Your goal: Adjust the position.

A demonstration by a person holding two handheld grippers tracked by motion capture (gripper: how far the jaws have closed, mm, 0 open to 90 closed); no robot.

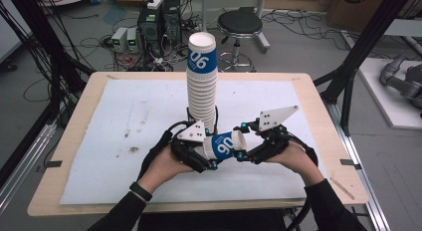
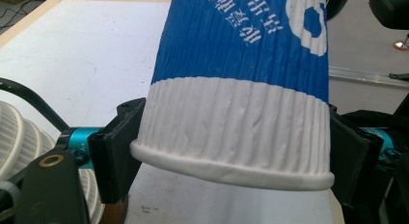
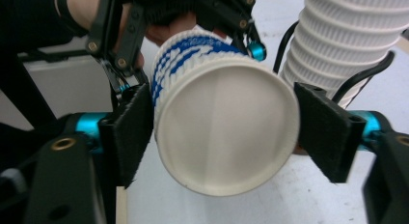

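Nearest the camera in the high view, two hands come up from the bottom edge, each with tongs, meeting at the lower middle of the frame over a white sheet on the wooden table (image 1: 74, 122). Between them lies a single blue and white ribbed paper cup (image 1: 225, 144) on its side, big white "06" showing upside down on the blue band.

The left tongs (image 1: 205, 159) are clamped on the rim end of that cup; in the left gripper view both pads press its white ribbed band just above the rolled lip, and there's white Chinese lettering on the blue that I can't read.

The right tongs (image 1: 241, 141) sit at the cup's base end. In the right gripper view the jaws flank the round white bottom, left pad touching, right one looks a hair off, so I can't tell if it's gripping.

Just behind, mid frame, stands a tall stack of cups (image 1: 201, 86), top one also reading "06". Further back on the floor: a black stool (image 1: 240, 23) and computer boxes (image 1: 159, 19).
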